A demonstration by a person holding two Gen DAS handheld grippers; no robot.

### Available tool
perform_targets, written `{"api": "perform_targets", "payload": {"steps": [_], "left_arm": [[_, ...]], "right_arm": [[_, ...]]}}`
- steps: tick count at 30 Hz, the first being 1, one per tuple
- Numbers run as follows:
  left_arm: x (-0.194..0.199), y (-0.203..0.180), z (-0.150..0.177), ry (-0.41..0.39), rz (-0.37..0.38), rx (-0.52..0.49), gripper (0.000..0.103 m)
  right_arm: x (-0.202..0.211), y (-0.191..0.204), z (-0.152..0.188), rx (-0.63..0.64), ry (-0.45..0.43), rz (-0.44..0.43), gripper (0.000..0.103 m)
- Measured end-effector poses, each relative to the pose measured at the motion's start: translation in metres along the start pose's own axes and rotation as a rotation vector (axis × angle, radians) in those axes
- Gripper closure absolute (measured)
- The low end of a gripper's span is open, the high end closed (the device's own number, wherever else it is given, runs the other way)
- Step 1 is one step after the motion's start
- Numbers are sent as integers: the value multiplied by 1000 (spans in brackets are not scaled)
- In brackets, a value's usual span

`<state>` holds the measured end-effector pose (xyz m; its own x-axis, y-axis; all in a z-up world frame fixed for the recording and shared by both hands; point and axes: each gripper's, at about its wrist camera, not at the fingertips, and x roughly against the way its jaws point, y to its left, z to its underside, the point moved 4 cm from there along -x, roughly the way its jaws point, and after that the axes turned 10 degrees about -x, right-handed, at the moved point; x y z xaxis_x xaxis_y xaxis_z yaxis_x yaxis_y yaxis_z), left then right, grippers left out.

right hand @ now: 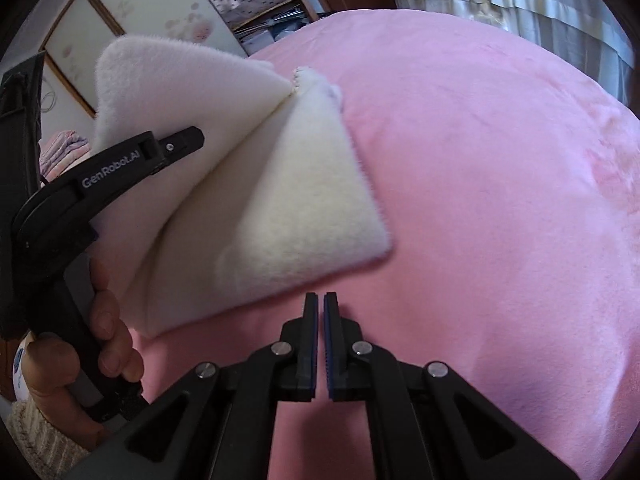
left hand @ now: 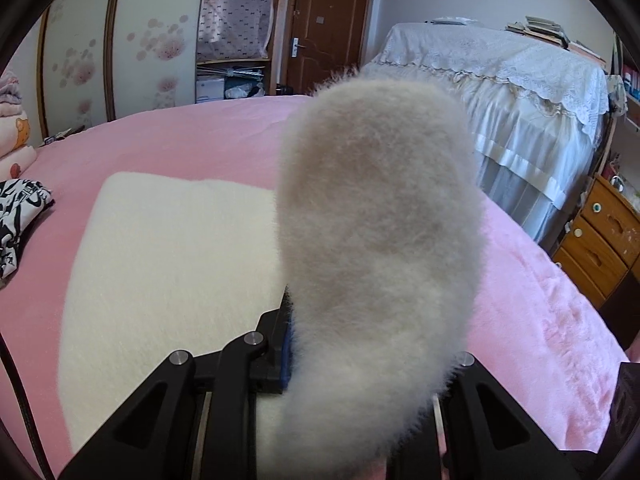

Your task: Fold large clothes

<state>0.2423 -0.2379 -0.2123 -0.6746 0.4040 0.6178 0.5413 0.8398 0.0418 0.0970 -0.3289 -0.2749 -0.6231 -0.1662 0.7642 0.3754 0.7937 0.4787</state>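
Pink plush covers the whole bed (left hand: 192,136), and in the left wrist view the white fleece garment (left hand: 168,252) lies flat on it, one thick fold rising straight out of the left gripper (left hand: 360,344), whose jaws are clamped onto that fold. Behind: a brown door (left hand: 326,28), a floral sliding wardrobe (left hand: 120,44), a lace-draped piece of furniture (left hand: 500,80), a wooden drawer chest (left hand: 596,236). Over to the right wrist view: the right gripper (right hand: 321,308) hangs above bare pink blanket (right hand: 480,200), jaws pressed together on nothing. At left, a hand (right hand: 80,360) grips the other tool, lifting the garment's near edge off the bed.
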Motion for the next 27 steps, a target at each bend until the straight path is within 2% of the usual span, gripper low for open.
{"api": "perform_targets", "payload": {"steps": [3,7,8,9,10,12,14,16,18,20,21,23,27], "left_arm": [[-9,-15,10,37,-11,-59,83],[-21,-14,27,91,-24,-76,80],[-19,-12,27,88,-18,-67,75],[-18,-11,26,89,0,-62,64],[-16,-11,24,95,44,-52,55],[-17,-15,18,112,150,-23,22],[-10,-16,12,123,246,10,9],[-2,-11,8,143,323,51,8],[7,-1,3,173,380,114,8],[15,14,0,207,407,184,8],[20,24,-2,219,404,213,8],[30,44,-5,237,348,252,8],[46,93,9,286,157,273,8]], "right_arm": [[3,-5,-2,-11,-8,1,102],[-2,-9,-6,-23,7,12,102],[-1,-10,-7,-18,10,15,102],[0,-10,-9,-11,10,21,102],[2,-10,-11,-3,9,27,102],[7,-10,-15,2,11,28,96],[12,-10,-22,4,15,16,96],[18,-8,-28,14,12,14,94],[26,-3,-37,32,4,19,84],[38,-1,-50,53,-10,19,69],[43,3,-56,65,-22,16,67],[52,9,-71,96,-42,-2,64],[66,43,-102,180,-60,-46,53]]}}
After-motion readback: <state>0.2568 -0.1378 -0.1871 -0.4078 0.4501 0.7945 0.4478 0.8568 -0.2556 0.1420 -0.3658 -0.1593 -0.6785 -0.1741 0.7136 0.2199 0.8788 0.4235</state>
